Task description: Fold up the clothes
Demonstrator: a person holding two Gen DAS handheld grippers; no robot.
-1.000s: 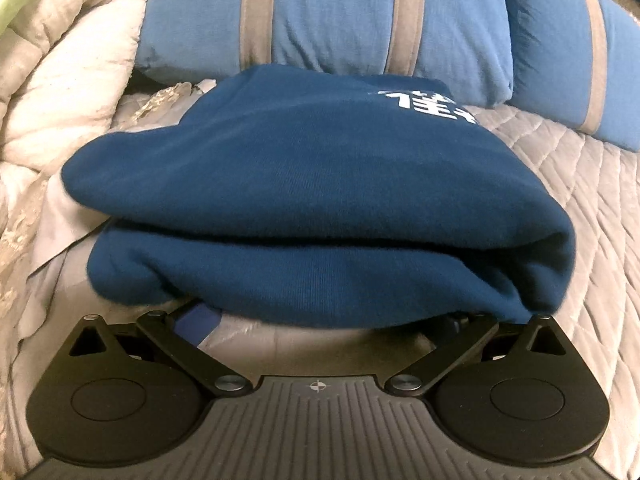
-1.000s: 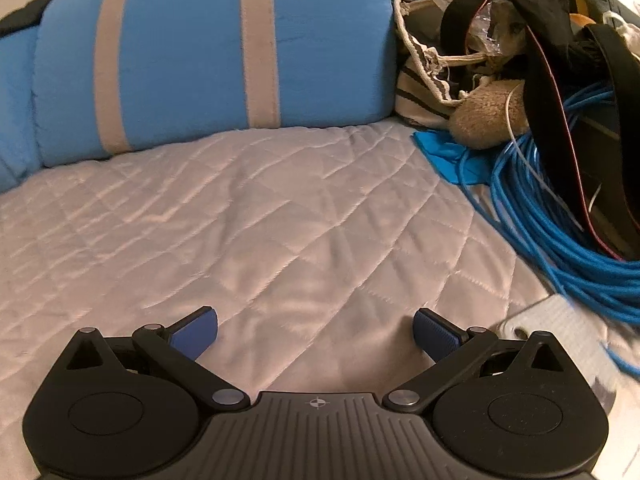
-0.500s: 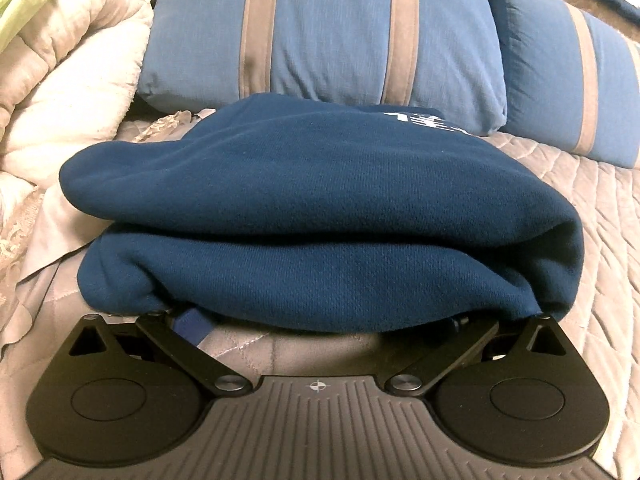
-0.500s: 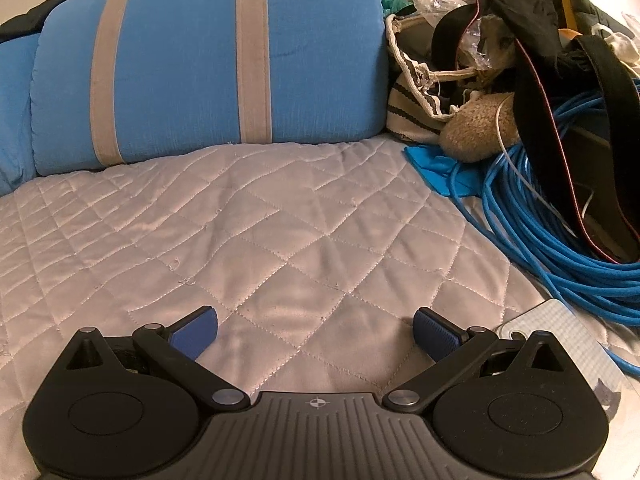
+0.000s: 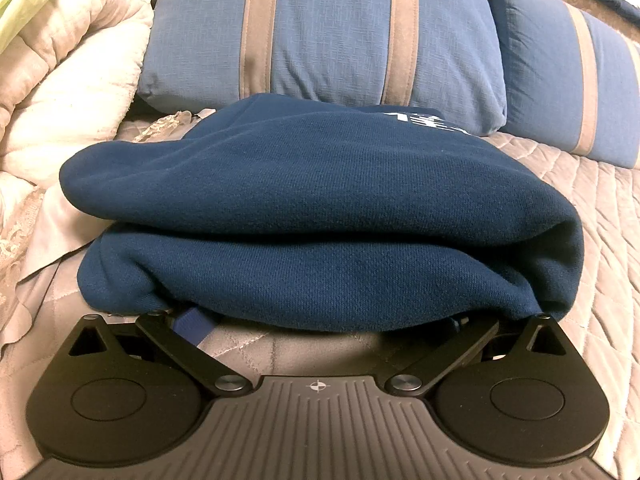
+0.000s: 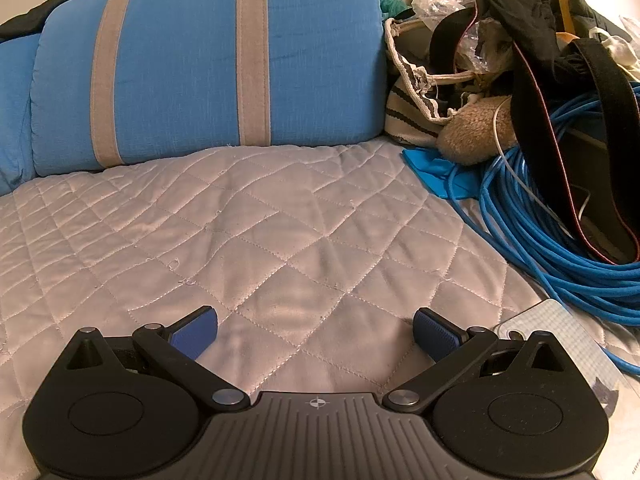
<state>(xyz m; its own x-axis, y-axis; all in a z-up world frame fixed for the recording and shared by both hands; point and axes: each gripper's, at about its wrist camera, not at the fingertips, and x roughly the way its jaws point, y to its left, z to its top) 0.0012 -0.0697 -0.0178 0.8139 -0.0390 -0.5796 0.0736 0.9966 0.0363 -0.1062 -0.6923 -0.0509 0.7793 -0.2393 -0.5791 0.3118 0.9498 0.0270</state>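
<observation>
Left wrist view: folded navy sweater point(image 5: 320, 216) fills mid-frame, lying on the quilt point(image 5: 592, 216) w/ white print near its upper-right edge. Its lower fold drapes over the left gripper point(image 5: 320, 322); fingers spread wide, one blue pad point(image 5: 194, 326) peeking out at lower left, the other hidden under the fabric. Can't tell whether anything is pinched. Behind the sweater, two blue pillows point(image 5: 328, 28) w/ grey stripes; white comforter point(image 5: 68, 80) at upper left.

Right wrist view: right gripper point(image 6: 316, 330) at bottom centre, wide open, nothing held, both blue pads point(image 6: 436, 334) just above bare quilt. Blue striped pillow in upper left. Right side: coiled blue cable point(image 6: 560, 248), black strap point(image 6: 576, 120), plush toy point(image 6: 476, 132), striped bag point(image 6: 412, 108).
</observation>
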